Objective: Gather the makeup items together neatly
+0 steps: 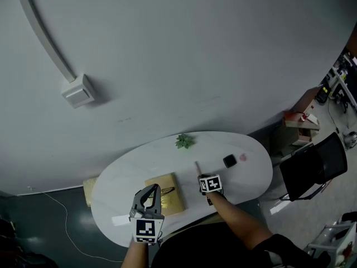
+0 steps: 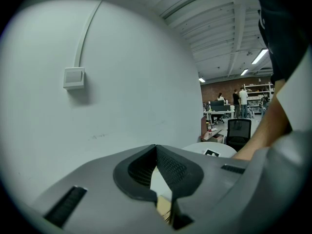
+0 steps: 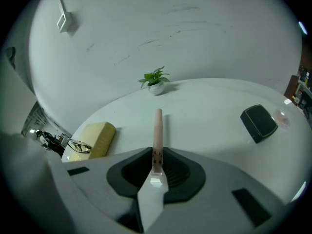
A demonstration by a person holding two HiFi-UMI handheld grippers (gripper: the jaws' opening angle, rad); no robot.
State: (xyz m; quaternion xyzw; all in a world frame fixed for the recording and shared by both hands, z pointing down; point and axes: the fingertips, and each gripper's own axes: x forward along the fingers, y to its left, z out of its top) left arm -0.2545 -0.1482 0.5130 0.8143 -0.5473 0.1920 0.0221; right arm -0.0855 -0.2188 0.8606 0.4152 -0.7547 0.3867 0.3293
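The slim pink makeup stick (image 3: 157,130) is pinched between the right gripper's (image 3: 157,151) 2 nearly closed jaws over the white table (image 1: 254,177), black compact (image 1: 229,161) at its 2 o'clock, yellow box (image 1: 167,193) at 9 o'clock, left gripper (image 2: 156,147) closed, empty.

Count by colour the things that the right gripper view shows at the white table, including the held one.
Pink: 2, the slim tube in the right gripper and a small round item.
Black: 1, a square case.
Yellow: 1, a pouch.
Green: 1, a potted plant.
Metal: 1, a wire thing on the pouch.
Total: 6
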